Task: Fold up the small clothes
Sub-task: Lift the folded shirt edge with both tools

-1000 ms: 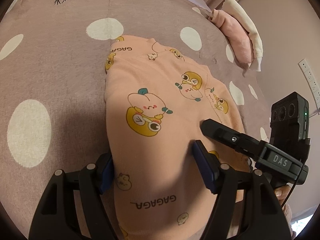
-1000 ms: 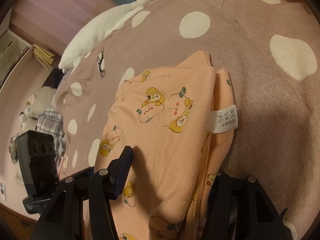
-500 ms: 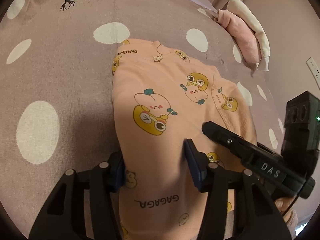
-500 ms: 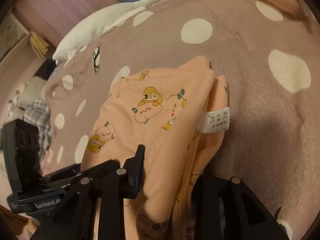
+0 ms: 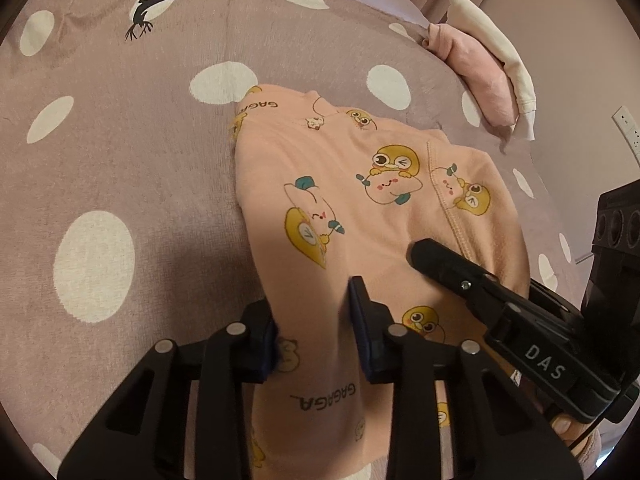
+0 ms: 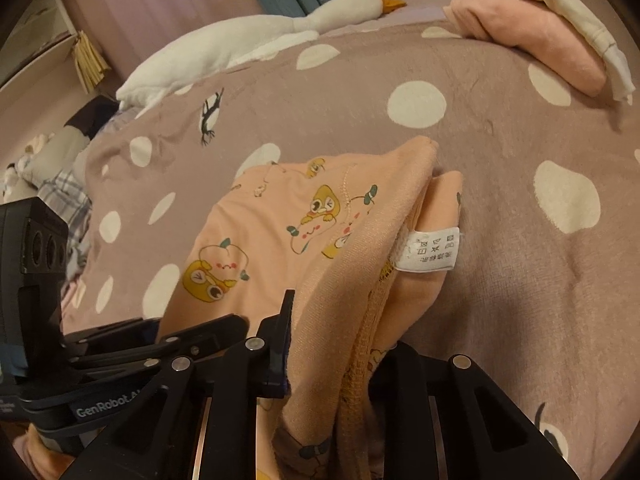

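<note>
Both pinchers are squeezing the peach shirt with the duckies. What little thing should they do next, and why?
Probably lift the near edge a little. The left gripper and the right gripper both have the peach garment bunched between their closing jaws, while the rest lies flat on the dotted blanket. Lifting together should let the cloth fold over toward the far edge.

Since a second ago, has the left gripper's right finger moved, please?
Yes: the finger has slid left across the peach garment, toward its left edge, its jaws closing on the cloth.
</note>
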A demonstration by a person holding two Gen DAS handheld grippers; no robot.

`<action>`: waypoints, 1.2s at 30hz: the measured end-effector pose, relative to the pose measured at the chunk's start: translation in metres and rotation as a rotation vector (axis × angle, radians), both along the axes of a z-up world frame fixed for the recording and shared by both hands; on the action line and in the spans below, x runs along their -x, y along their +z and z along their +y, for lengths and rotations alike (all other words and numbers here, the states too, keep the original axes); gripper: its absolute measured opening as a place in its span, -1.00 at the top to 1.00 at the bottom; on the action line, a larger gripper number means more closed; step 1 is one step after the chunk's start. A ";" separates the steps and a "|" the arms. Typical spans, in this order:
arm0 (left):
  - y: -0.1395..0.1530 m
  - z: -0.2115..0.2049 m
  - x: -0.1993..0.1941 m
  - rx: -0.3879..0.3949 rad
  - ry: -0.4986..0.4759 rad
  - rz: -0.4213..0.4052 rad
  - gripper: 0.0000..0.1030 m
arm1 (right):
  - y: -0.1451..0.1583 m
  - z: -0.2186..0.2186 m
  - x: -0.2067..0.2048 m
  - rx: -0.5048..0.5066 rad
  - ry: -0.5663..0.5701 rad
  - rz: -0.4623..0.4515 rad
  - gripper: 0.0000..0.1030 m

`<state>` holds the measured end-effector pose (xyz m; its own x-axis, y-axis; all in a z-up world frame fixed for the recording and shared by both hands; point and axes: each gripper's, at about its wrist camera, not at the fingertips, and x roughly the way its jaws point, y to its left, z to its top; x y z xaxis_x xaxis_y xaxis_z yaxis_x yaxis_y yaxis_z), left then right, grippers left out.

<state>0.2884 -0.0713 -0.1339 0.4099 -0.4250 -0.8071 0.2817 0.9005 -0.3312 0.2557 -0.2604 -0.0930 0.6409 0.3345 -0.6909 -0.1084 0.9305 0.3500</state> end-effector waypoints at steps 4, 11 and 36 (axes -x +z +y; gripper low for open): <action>0.005 0.001 0.007 0.020 -0.008 -0.003 0.51 | 0.011 0.006 0.010 0.003 0.026 -0.027 0.56; 0.018 0.005 0.031 0.057 -0.020 -0.023 0.53 | 0.026 0.011 0.032 0.004 0.045 -0.060 0.56; 0.077 0.022 0.145 0.096 -0.036 -0.123 0.53 | 0.077 0.020 0.137 -0.018 0.066 -0.168 0.56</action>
<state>0.1434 -0.0498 -0.0573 0.4864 -0.5137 -0.7067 0.3569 0.8551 -0.3760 0.1186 -0.2409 -0.0162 0.7229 0.3911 -0.5696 -0.2272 0.9131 0.3386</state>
